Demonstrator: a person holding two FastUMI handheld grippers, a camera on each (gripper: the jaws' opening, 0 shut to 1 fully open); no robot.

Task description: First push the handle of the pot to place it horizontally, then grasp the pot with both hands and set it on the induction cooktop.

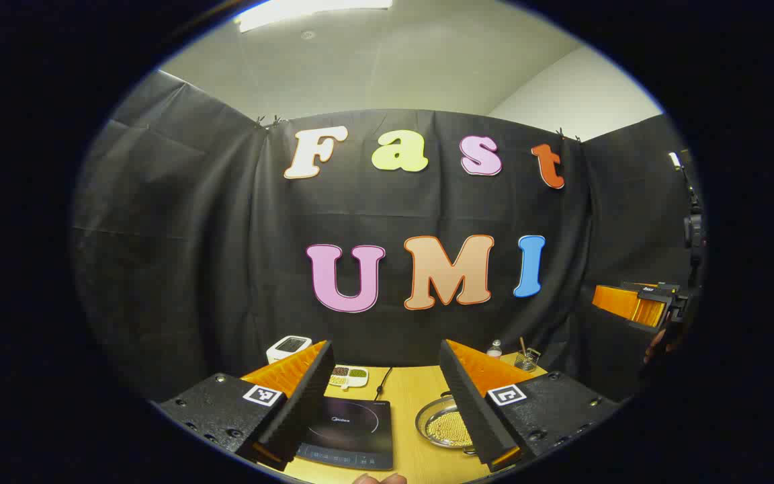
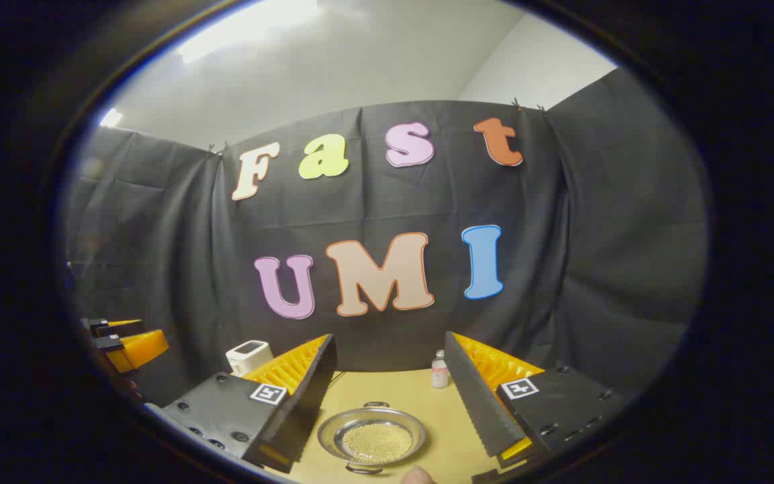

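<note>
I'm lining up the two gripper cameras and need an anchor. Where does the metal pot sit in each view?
Left gripper view: the pot lies low and right of centre, partly behind that gripper's own right finger, beside the induction cooktop.
Right gripper view: bottom centre, between the fingers.
Shared landmark: the small bottle at the table's back edge.

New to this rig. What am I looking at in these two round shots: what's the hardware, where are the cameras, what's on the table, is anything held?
No robot arm: a person holds a two-finger gripper in each hand, with a fisheye camera riding on each.

The left gripper view looks along the left gripper, open and empty, over a wooden table. On it lie the induction cooktop, the pot, a small dish of beans, a white device and a small bottle. The other gripper shows far right.

The right gripper view looks along the right gripper, also open and empty, above the pot.
</note>
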